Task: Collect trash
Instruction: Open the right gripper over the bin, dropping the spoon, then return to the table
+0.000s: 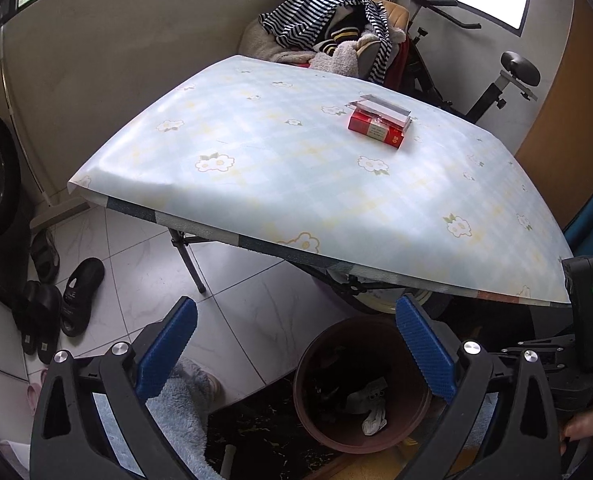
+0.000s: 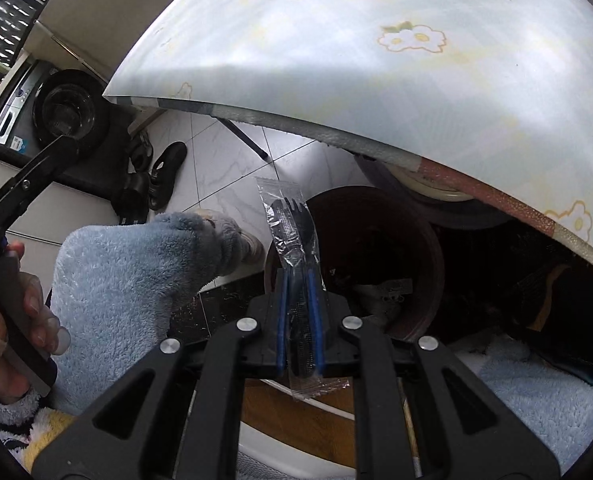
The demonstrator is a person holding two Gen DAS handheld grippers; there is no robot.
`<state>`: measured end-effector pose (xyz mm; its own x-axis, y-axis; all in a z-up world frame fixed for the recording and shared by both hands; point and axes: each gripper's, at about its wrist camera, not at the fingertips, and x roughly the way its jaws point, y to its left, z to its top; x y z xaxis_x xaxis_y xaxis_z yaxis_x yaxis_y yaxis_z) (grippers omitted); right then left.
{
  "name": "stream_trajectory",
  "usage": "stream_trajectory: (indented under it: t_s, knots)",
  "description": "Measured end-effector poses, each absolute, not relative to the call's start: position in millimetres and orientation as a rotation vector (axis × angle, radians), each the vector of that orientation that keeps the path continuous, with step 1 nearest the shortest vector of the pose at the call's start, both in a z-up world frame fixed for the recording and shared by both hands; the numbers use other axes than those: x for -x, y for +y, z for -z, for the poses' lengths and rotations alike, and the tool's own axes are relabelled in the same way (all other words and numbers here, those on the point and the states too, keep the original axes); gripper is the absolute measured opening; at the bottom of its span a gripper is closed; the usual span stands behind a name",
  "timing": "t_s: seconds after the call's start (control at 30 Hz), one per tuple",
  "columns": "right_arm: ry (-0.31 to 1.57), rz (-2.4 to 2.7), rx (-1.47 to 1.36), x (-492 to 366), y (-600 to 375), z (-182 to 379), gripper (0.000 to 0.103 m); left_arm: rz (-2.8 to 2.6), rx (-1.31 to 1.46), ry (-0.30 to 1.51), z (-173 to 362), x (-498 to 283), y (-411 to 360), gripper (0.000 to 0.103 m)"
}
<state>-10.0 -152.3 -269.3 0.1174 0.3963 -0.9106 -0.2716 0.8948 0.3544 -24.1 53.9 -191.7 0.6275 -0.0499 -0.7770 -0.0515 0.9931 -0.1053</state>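
Blue-padded left gripper [image 1: 294, 344], left wrist view: spread wide, holding nothing, poised above the round brown plastic trash bin [image 1: 362, 384] on the white tiled floor [image 1: 136, 264]. On the folding table [image 1: 256, 168] with its pale floral cloth, a red cigarette pack [image 1: 376, 130] remains, well apart.

Right wrist view: right gripper [image 2: 299, 276] clenched on a black plastic fork sealed in a clear wrapper [image 2: 292, 232], just at the bin's [image 2: 428, 248] near rim. Judged step: disposal. Next: advance over the opening, then release.
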Motion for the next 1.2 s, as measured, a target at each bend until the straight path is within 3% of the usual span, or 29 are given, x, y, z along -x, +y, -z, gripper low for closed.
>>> stream_trajectory:
  t_s: [0.13, 0.33, 0.4, 0.5, 0.57, 0.8, 1.2]
  knots:
    - [1.380, -0.478, -0.109, 8.4, -151.2, 272.9, 0.018, 0.001, 0.132, 0.903, 193.2, 22.7, 53.9, 0.097]
    - [1.374, -0.464, -0.111, 7.0, -153.8, 271.8, 0.037, -0.005, 0.125, 0.919, 197.6, 20.7, 53.3, 0.097]
    - [1.363, -0.465, -0.114, 5.8, -155.4, 269.4, 0.058, -0.009, 0.123, 0.923, 198.5, 20.0, 53.6, 0.097]
    - [1.332, -0.471, -0.114, 4.1, -155.8, 261.0, 0.081, -0.014, 0.121, 0.926, 199.5, 20.2, 54.4, 0.097]
    - [1.306, -0.472, -0.096, 2.6, -155.3, 252.9, 0.087, -0.018, 0.120, 0.926, 199.7, 20.4, 54.8, 0.097]
    - [1.197, -0.458, -0.011, -6.3, -158.4, 216.1, 0.097, -0.026, 0.127, 0.926, 200.0, 16.7, 57.4, 0.097]
    - [1.072, -0.353, 0.020, -55.4, -195.5, 183.2, 0.097, -0.034, 0.118, 0.821, 170.1, -15.2, 75.3, 0.097]
